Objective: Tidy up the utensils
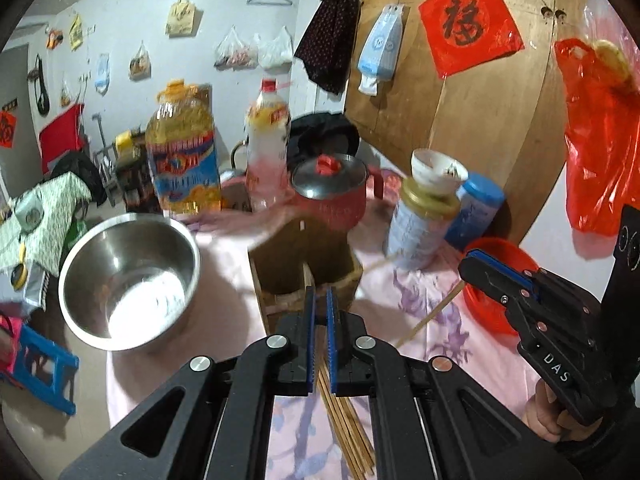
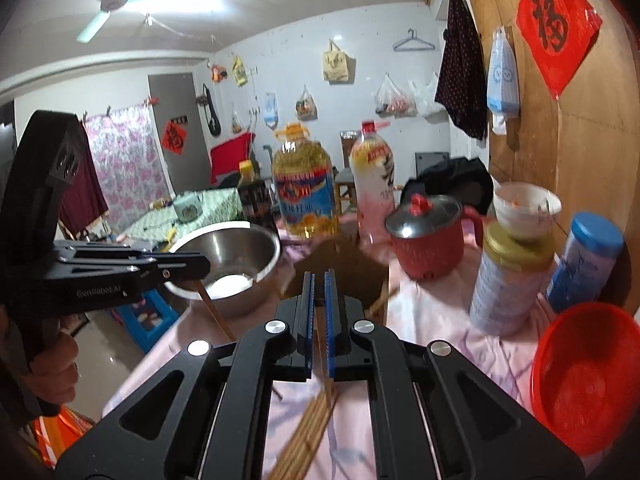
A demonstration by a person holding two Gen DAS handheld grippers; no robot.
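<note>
While each gripper (image 1: pixel 320 300) (image 2: pixel 319 284) pinches a chopstick (image 2: pixel 322 354), bowl (image 1: pixel 128 280) crowds table edge (image 1: pixel 110 376).

The brown box (image 1: pixel 304 256) is smeared by motion in both views, so its open top and contents cannot be read. The oil bottle (image 1: pixel 182 152) label is blurred. The pile of chopsticks (image 1: pixel 348 432) runs off the bottom edge, half hidden behind the left gripper (image 1: pixel 320 300). In the right wrist view the chopstick (image 2: pixel 322 344) between the right gripper (image 2: pixel 319 280) fingers is mostly covered. The red basket (image 2: pixel 580 384) is cut by the lens rim.
</note>
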